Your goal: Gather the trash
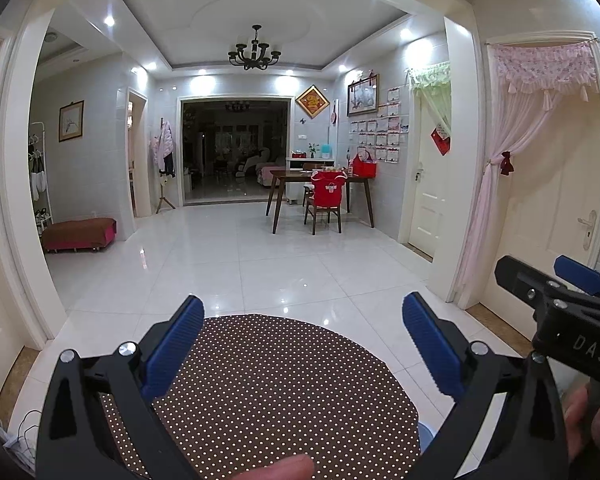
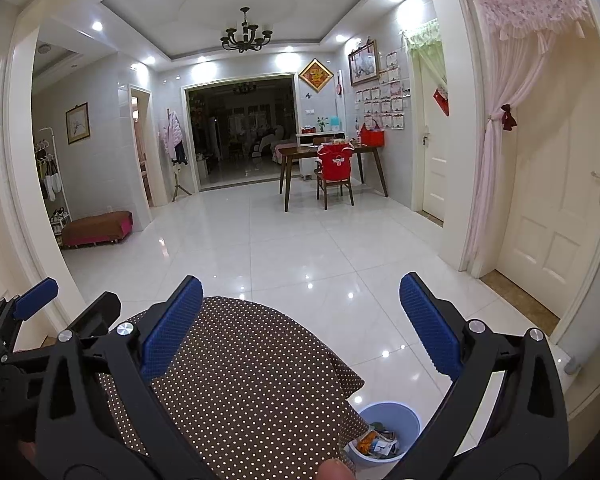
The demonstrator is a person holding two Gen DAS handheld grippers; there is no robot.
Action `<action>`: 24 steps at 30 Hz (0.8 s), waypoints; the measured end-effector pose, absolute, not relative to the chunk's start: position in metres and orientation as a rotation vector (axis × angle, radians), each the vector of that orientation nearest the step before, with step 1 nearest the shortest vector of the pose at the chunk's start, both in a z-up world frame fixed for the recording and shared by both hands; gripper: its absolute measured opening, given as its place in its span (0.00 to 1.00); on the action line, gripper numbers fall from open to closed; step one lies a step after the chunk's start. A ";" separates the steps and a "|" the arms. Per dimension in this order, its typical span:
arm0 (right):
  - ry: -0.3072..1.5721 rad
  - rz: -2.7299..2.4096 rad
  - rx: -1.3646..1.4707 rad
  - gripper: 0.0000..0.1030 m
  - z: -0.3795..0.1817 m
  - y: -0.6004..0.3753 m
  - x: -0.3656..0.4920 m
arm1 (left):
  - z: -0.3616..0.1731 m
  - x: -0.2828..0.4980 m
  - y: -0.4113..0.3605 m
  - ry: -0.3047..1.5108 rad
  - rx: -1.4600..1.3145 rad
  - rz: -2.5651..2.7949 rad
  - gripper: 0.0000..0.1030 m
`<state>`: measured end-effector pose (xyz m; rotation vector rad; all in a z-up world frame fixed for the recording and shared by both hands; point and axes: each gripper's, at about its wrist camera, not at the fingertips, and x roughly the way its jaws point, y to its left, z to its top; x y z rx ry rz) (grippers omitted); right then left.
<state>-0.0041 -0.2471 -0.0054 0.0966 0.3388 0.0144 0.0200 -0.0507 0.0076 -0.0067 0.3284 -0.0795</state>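
My left gripper (image 1: 303,312) is open and empty, held above a round table with a brown white-dotted cloth (image 1: 276,392). My right gripper (image 2: 301,294) is open and empty above the same table (image 2: 240,380). A light blue bin (image 2: 386,418) stands on the floor beside the table's right side and holds wrappers and paper trash (image 2: 378,442); a sliver of the bin shows in the left wrist view (image 1: 426,438). The right gripper shows at the right edge of the left wrist view (image 1: 556,276), and the left gripper at the left edge of the right wrist view (image 2: 72,296).
White tiled floor (image 1: 260,264) stretches ahead to a wooden dining table (image 1: 320,188) with a red-covered chair (image 1: 326,196). A low red bench (image 1: 80,232) sits at the left wall. White doors with curtains (image 2: 548,184) stand to the right. Cables (image 1: 24,436) lie at lower left.
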 end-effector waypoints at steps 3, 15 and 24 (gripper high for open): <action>0.336 0.012 0.094 0.94 -0.005 -0.249 -0.004 | 0.006 0.019 -0.049 0.327 -0.008 -0.081 0.95; 0.341 0.015 0.100 0.94 -0.009 -0.249 -0.005 | 0.007 0.019 -0.051 0.322 -0.004 -0.082 0.95; 0.345 0.016 0.101 0.94 -0.010 -0.250 -0.004 | 0.008 0.022 -0.055 0.330 0.002 -0.076 0.95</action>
